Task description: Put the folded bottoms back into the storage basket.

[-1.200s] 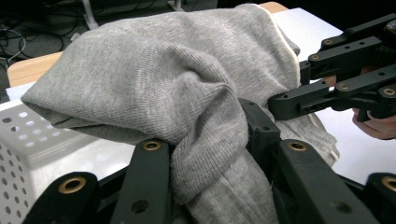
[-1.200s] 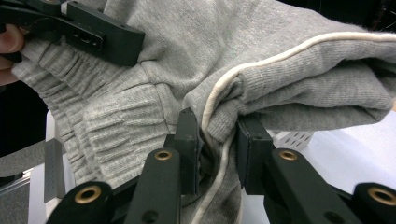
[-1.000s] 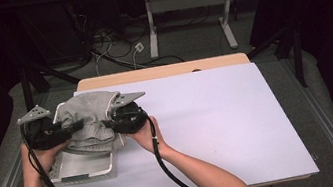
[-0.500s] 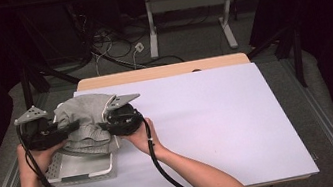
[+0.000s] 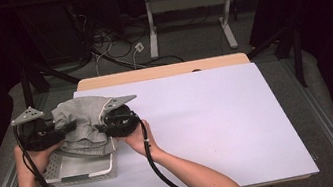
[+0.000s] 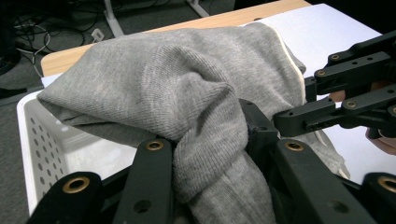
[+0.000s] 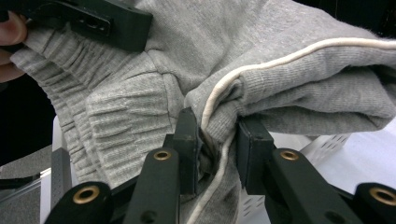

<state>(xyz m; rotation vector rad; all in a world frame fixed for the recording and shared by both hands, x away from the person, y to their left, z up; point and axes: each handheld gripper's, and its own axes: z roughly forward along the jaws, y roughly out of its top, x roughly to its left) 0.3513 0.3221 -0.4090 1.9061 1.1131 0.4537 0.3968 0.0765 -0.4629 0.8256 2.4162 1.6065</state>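
Note:
A grey knitted garment (image 5: 80,118) with a white piped edge hangs bunched between my two grippers, above a white perforated basket (image 5: 80,172) at the table's left. My left gripper (image 5: 66,127) is shut on a fold of the cloth (image 6: 187,93), which wraps over its jaws (image 6: 210,140). My right gripper (image 5: 102,128) pinches the piped hem (image 7: 280,70) between its pads (image 7: 217,135). The two grippers face each other, close together. In the left gripper view the right gripper (image 6: 308,119) reaches in from the right. The left gripper (image 7: 93,18) crosses the top left of the right gripper view.
The basket (image 6: 37,135) sits on a white sheet (image 5: 210,127) covering the table, with a wooden edge at the back. Beyond the table are desk legs and cables on the floor. Both cables trail back along the forearms.
The right gripper has edged slightly to the left with the garment. Both grips on the cloth look the same as before.

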